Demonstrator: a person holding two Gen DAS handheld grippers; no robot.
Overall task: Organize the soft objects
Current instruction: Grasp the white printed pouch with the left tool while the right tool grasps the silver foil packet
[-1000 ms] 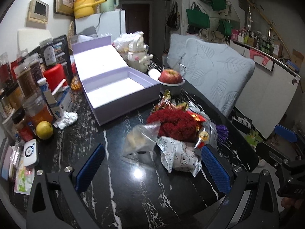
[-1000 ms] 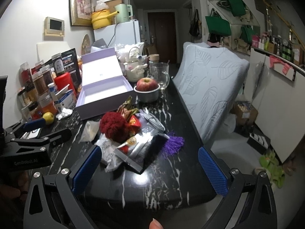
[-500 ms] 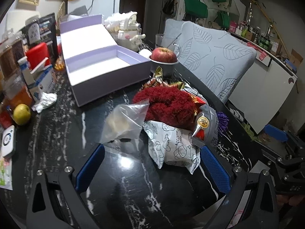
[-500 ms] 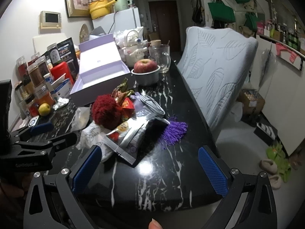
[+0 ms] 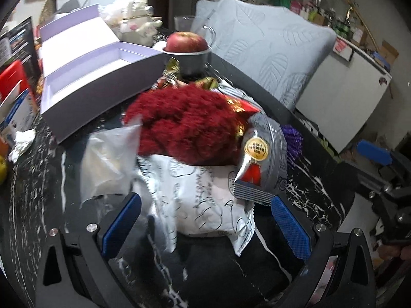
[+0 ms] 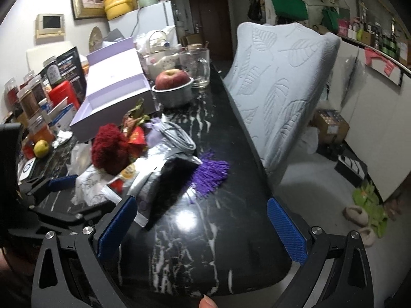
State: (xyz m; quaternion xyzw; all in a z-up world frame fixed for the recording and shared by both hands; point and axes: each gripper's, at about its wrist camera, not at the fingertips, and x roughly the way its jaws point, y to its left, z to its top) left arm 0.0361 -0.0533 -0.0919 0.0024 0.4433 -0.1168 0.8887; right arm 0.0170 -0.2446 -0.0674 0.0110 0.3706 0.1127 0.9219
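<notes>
Left gripper [image 5: 205, 220]: jaws spread wide, straddling the white printed pouch [image 5: 205, 197] at lower centre. Above it, the red fuzzy bundle [image 5: 185, 128]; the lavender box [image 5: 102, 87] sits at upper left. Right gripper [image 6: 200, 225]: jaws released, nothing between them.

Risk: closing here may also snag the clear bag [image 5: 108, 159] or tip the silver packet [image 5: 267, 159].

Change: the left gripper has advanced; the pile looms far larger than a second ago.

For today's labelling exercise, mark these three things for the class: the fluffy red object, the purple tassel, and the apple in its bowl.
fluffy red object [image 5: 187, 125], left wrist view, middle of its fuzzy top.
purple tassel [image 6: 212, 173], right wrist view, middle of the fringe.
apple [image 6: 171, 79], right wrist view, the red skin above the bowl's rim.
</notes>
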